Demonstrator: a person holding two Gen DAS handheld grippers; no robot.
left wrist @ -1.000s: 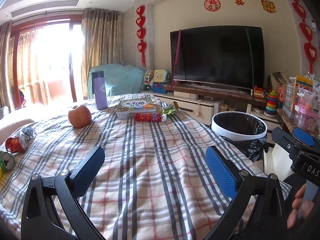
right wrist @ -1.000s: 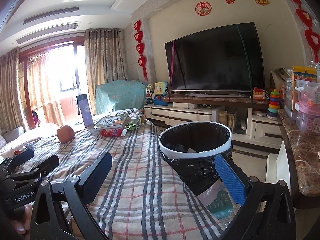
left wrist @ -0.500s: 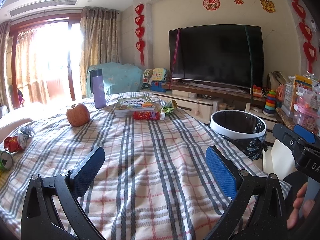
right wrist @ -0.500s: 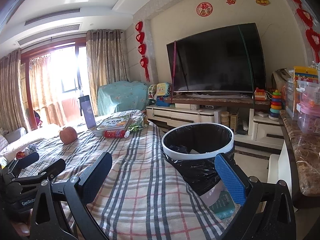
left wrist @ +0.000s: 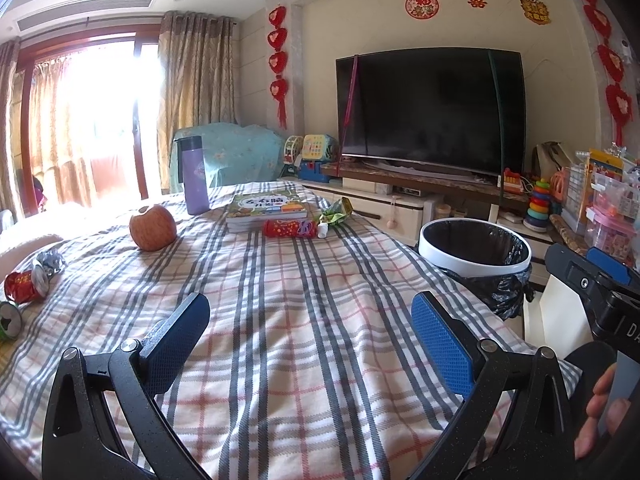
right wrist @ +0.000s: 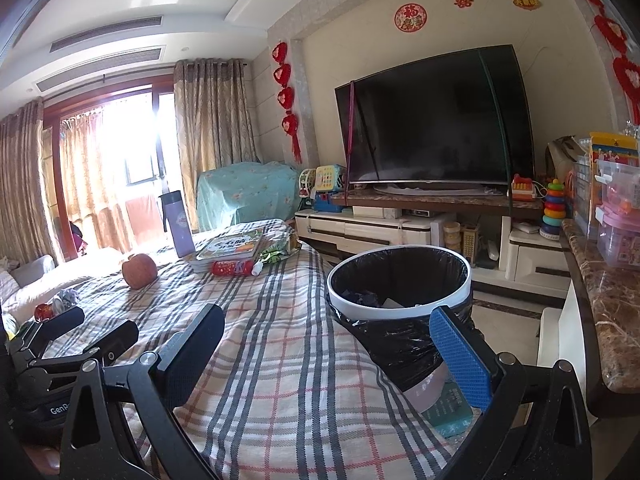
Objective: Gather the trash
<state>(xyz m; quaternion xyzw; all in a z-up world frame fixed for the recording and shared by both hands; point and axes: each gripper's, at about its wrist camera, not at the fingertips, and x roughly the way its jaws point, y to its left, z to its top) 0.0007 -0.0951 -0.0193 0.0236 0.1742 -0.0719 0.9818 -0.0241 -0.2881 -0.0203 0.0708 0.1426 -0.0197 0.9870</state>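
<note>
Living-room table under a plaid cloth [left wrist: 304,320]; both grippers empty, trash not yet picked up.

Left gripper [left wrist: 310,344] and right gripper [right wrist: 326,354] hover above the near cloth, fingers spread wide, holding nothing. Trash items: a red snack tube [left wrist: 290,228] and a green wrapper [left wrist: 336,214] lie at the far end beside the books [left wrist: 266,208]; a crushed red can [left wrist: 26,286] and a foil wad [left wrist: 50,260] lie at the left edge. Handling, as judged: all are light. The wrapper and foil are soft and will crumple, so pinch across the bulk. The tube may roll; grip across its middle. The can is thin-walled, so close across its body. The lined bin [right wrist: 400,280] stands just beside the right table edge, mouth open. The mid-table is free for travel; avoid the apple [left wrist: 152,226] and the bottle [left wrist: 194,176].
</note>
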